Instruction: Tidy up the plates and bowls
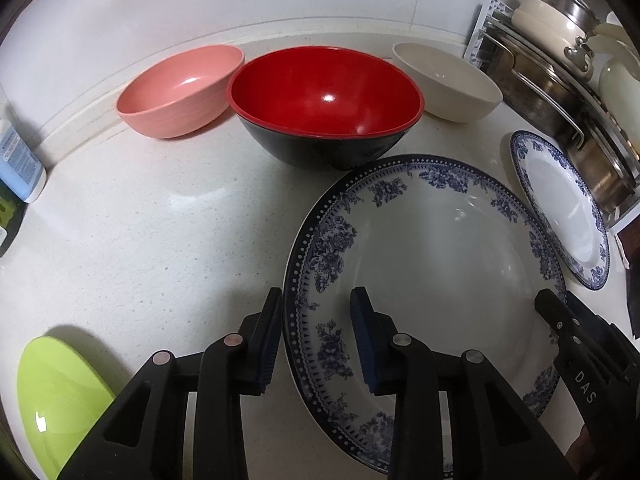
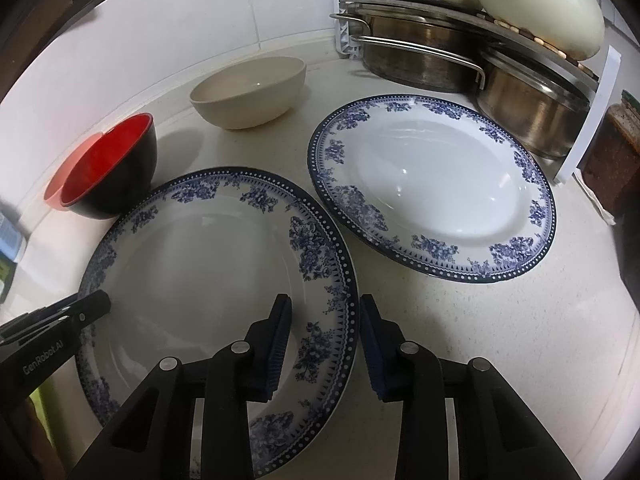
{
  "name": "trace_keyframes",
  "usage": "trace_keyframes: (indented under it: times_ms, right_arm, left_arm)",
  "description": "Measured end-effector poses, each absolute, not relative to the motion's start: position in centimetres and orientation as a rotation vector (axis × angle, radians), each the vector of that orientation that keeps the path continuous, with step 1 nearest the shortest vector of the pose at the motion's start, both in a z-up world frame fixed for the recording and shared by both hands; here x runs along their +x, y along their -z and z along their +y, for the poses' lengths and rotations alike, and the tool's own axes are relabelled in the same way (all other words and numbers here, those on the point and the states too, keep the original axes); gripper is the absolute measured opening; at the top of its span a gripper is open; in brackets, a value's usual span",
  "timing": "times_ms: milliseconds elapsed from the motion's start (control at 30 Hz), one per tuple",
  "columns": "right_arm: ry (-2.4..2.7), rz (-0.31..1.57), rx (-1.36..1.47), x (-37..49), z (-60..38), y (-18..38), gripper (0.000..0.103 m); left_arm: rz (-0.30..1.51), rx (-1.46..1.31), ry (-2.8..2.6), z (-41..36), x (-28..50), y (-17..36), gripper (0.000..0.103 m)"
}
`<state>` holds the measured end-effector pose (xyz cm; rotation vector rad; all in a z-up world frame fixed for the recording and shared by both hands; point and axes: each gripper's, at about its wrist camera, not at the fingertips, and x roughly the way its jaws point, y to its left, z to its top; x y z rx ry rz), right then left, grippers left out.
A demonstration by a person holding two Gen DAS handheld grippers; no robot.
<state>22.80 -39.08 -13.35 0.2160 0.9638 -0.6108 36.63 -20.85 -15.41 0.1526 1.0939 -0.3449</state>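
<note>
A blue-and-white floral plate (image 1: pixel 440 248) (image 2: pixel 200 264) lies on the white counter. My left gripper (image 1: pixel 316 336) is open, its jaws straddling the plate's left rim. My right gripper (image 2: pixel 324 340) is open, its jaws straddling the plate's right rim. A second matching plate (image 2: pixel 432 184) (image 1: pixel 560 204) lies to the right. Behind stand a pink bowl (image 1: pixel 180 88), a red-and-black bowl (image 1: pixel 324 104) (image 2: pixel 112 168) and a cream bowl (image 1: pixel 448 80) (image 2: pixel 248 92). A green plate (image 1: pixel 60 400) lies at the near left.
Steel pots (image 2: pixel 420 52) on a rack with a cream lidded pot (image 1: pixel 548 12) stand at the back right. A blue-labelled bottle (image 1: pixel 20 160) stands at the left edge. The tiled wall (image 1: pixel 200 0) runs behind the bowls.
</note>
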Motion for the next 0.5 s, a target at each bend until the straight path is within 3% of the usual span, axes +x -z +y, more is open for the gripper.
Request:
trace_keyframes:
  times_ms: [500]
  right_arm:
    - [0.58,0.918,0.165,22.0,-36.0,11.4,0.035]
  left_arm:
    - [1.024,0.115,0.324,-18.1,34.4,13.3,0.033]
